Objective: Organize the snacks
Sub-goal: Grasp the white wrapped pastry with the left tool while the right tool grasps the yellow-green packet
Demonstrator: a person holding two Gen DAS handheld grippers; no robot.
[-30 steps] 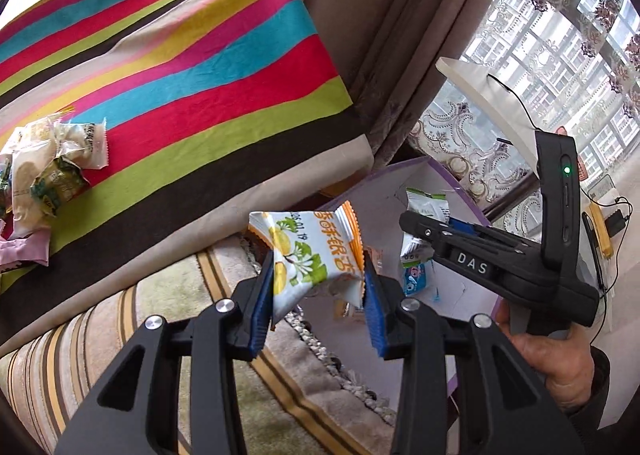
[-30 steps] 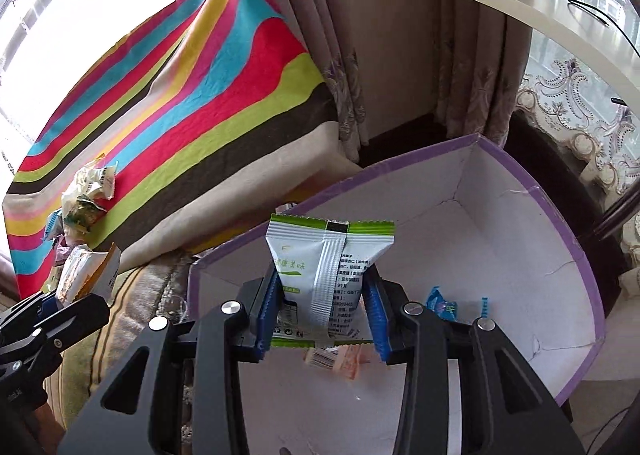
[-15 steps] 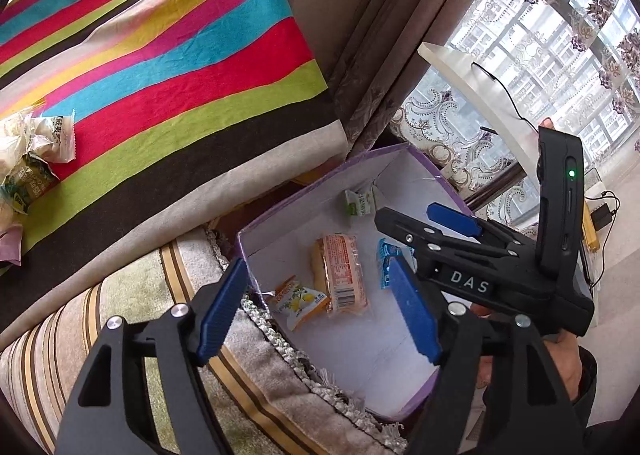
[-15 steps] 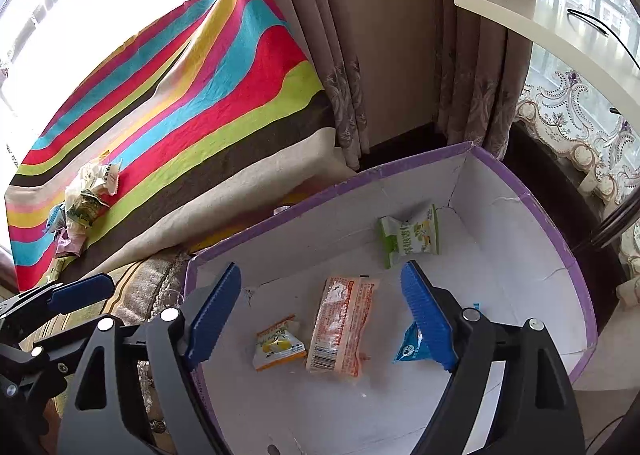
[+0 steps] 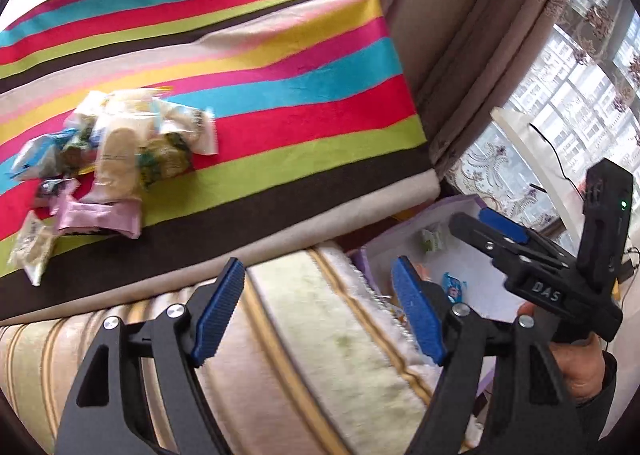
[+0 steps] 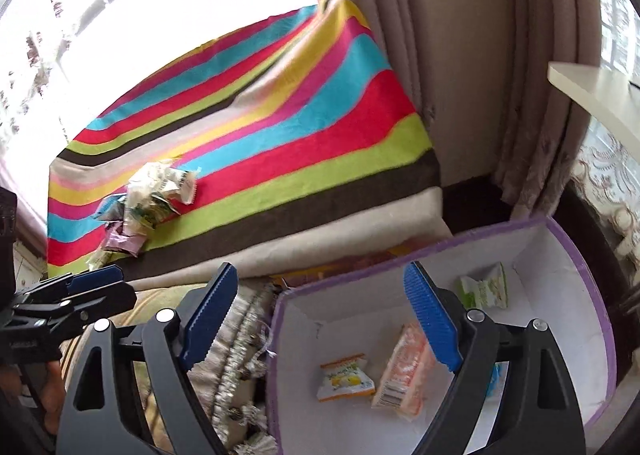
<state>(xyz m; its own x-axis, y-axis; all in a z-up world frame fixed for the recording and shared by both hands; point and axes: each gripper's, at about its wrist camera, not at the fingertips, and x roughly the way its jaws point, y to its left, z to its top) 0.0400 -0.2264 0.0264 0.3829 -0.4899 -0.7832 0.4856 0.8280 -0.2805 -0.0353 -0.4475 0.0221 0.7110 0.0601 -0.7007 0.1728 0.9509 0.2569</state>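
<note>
Both grippers' fingers spread, empty: left gripper (image 5: 318, 313), right gripper's (image 6: 320, 319) jaws opening. Snack pile (image 5: 108, 159) on striped blanket (image 5: 280, 67); box (image 6: 576, 275) holds four packets. Approach pile low, pinch one packet each.

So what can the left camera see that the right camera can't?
Only the left view shows the hand holding the right gripper, and a small blue packet in full.

Only the right view shows the lemon packet and the orange packet lying in the box.

Both show the snack pile on the striped cloth, the green packet in the box, curtains, and two empty grippers, the right one's jaws opening.
</note>
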